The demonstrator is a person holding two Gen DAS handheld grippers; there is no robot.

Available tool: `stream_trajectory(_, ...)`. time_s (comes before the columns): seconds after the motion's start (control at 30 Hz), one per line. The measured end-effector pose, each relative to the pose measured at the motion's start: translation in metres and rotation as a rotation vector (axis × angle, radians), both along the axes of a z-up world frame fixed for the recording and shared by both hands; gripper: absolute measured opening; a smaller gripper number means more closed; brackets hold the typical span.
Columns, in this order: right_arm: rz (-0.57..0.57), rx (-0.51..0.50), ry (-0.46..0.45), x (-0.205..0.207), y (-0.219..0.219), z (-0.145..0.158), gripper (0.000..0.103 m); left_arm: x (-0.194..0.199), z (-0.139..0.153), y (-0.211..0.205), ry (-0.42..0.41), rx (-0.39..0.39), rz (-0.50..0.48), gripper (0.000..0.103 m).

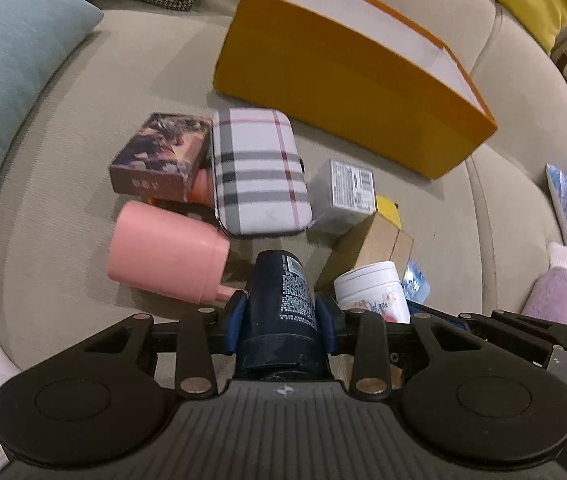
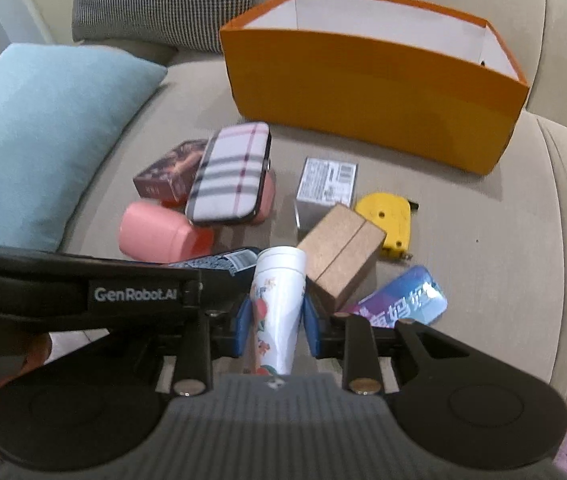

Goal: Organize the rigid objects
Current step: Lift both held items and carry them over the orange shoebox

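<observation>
Left tongs (image 1: 281,312) clenched on dark blue bottle (image 1: 279,300), low at 6 o'clock. Right tongs (image 2: 276,318) clenched on white flowered bottle (image 2: 277,304), also at 6 o'clock. Pink cup (image 1: 167,252) lying at 9 o'clock beside plaid case (image 1: 257,172). Open orange box (image 2: 367,92) on sofa (image 1: 83,180) at 12 o'clock. Yellow tape measure (image 2: 389,224) near brown block (image 2: 341,248) at 2 o'clock.

A beige sofa seat (image 2: 463,216) is seen carrying an orange box (image 2: 363,92) beyond the tongs, with small items (image 2: 323,184) nearer them.
</observation>
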State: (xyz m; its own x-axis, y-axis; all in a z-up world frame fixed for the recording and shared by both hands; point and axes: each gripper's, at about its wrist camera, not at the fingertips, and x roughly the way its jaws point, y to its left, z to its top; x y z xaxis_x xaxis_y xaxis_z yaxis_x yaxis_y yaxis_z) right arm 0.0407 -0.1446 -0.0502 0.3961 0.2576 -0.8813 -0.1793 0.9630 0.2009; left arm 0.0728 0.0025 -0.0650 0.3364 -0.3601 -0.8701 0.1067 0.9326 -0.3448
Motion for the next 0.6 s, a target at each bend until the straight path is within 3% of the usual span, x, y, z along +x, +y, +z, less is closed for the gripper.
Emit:
stream_trajectory(0.23,0.0,-0.022,-0.101,0.008,-0.003,0.024,0.028,0.01,0.017,0.007,-0.062,-0.006,0.035,0.041)
stream_trajectory(0.6,-0.007,0.002,-0.182,0.047,-0.016,0.05,0.028,0.043,0.058,0.003,-0.124,-0.014,0.054,0.039)
